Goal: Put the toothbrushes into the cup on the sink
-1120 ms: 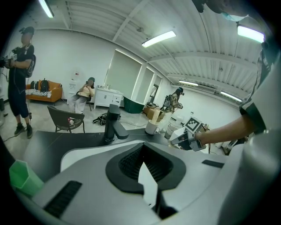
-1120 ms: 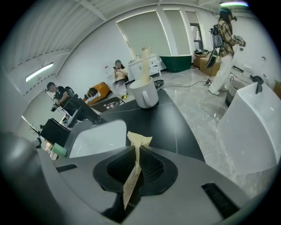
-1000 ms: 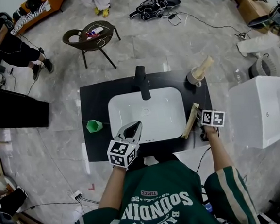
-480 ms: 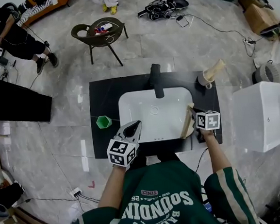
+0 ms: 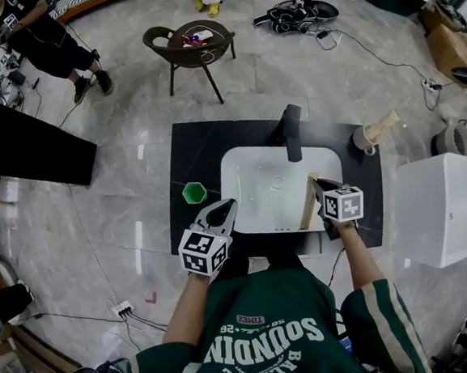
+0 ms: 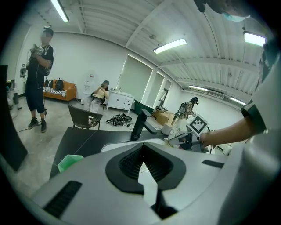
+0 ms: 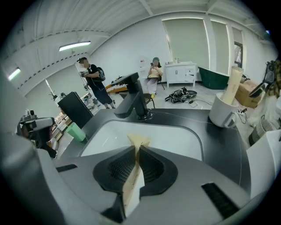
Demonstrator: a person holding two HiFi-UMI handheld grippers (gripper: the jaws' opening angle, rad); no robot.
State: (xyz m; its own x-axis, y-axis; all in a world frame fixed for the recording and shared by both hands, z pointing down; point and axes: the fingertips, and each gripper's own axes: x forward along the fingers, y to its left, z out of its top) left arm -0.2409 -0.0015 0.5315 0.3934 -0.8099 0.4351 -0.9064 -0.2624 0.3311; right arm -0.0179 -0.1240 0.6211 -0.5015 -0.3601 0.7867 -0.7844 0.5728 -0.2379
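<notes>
Head view: right gripper (image 5: 318,187) clamps tan toothbrush box (image 5: 307,206) over right edge of sink (image 5: 248,168). Left gripper view: left gripper (image 6: 141,149) jaws together, nothing between. Right gripper view: box pinched between pads; white cup (image 7: 223,112) ahead, off to gripper's right.

Overhead and low views of sink (image 5: 259,205)

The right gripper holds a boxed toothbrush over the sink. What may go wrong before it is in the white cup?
1. The right gripper holds the boxed toothbrush near one end, above the basin; it might slip and fall in.
2. The white cup already holds another box, leaning; the new one may knock it or tip the cup.
</notes>
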